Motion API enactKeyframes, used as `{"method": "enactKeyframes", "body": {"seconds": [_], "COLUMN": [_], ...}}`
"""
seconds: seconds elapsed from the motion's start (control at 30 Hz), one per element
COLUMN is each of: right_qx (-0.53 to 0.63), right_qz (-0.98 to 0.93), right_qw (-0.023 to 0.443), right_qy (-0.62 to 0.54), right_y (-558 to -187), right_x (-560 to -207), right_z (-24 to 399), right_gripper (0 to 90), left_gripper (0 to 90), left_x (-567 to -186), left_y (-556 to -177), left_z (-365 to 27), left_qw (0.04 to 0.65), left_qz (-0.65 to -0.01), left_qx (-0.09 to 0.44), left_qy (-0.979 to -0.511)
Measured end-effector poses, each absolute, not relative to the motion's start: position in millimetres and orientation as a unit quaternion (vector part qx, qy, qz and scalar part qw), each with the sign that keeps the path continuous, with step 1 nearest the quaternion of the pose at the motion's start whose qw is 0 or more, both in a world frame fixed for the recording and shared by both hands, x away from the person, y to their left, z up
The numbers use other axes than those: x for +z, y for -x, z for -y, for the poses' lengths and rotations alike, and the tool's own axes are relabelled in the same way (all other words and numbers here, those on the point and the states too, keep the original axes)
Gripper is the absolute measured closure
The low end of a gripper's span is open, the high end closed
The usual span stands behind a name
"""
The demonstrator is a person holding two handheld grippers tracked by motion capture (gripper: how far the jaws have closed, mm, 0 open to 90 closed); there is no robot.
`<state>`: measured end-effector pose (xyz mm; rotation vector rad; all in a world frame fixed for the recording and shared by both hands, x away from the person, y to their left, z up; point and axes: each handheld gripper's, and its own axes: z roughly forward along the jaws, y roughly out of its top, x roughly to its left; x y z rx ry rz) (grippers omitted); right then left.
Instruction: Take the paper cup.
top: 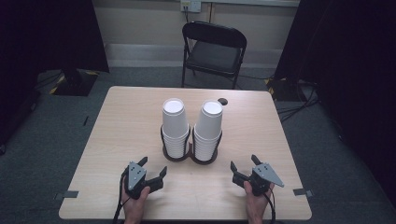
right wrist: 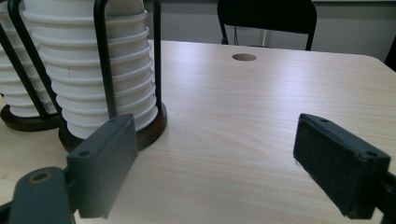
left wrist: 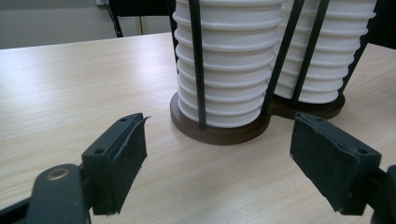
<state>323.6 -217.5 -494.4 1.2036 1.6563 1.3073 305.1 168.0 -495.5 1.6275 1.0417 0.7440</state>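
Note:
Two stacks of white paper cups stand upside down in a dark double holder (top: 190,157) at the middle of the table: the left stack (top: 175,125) and the right stack (top: 208,128). My left gripper (top: 152,167) rests near the front edge, left of the holder, open with nothing between its pads. In the left gripper view the left stack (left wrist: 229,65) rises just ahead of the left gripper (left wrist: 217,163). My right gripper (top: 243,164) sits front right, open and holding nothing. The right stack (right wrist: 100,70) stands to the left of the right gripper (right wrist: 215,172) in the right gripper view.
The light wooden table (top: 116,126) has a small round hole (top: 223,101) near its far edge. A black folding chair (top: 212,51) stands beyond the table. Dark curtains hang at both sides, and cables lie on the grey floor at the right.

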Motion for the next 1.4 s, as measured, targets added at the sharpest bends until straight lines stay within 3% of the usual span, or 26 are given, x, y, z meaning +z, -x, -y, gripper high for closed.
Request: {"method": "enactKeyframes", "body": {"seconds": [0.33,0.43,0.47,0.77,0.8,1.17,1.4], "right_qx": [0.505,0.508,0.518,0.546,0.554,0.593,0.609], "right_qz": [-0.651,-0.661,-0.664,-0.661,-0.660,-0.649,-0.646], "right_qw": [0.324,0.308,0.291,0.282,0.280,0.274,0.261], "right_qy": [-0.465,-0.457,-0.454,-0.431,-0.423,-0.390,-0.380], "right_y": [-323.7,-324.9,-324.9,-320.9,-320.6,-328.4,-342.9], "right_x": [-494.0,-493.9,-492.2,-475.3,-471.1,-437.6,-416.7], "right_z": [217.0,215.5,215.1,202.8,200.8,190.0,187.7], "right_gripper": [16.5,21.9,30.7,33.4,36.9,32.2,23.2], "left_gripper": [17.8,17.6,17.6,17.4,17.4,16.8,16.7], "left_x": [-495.3,-495.2,-495.0,-495.4,-495.4,-495.6,-495.5], "left_y": [-305.8,-307.0,-307.7,-306.1,-306.1,-304.2,-304.1], "left_z": [-169.1,-168.0,-167.7,-169.8,-169.9,-170.2,-170.1], "left_qw": [0.509,0.505,0.502,0.509,0.510,0.511,0.512], "left_qz": [-0.433,-0.435,-0.437,-0.449,-0.448,-0.448,-0.443], "left_qx": [0.308,0.305,0.304,0.310,0.309,0.317,0.317], "left_qy": [-0.677,-0.680,-0.682,-0.666,-0.666,-0.661,-0.665]}}
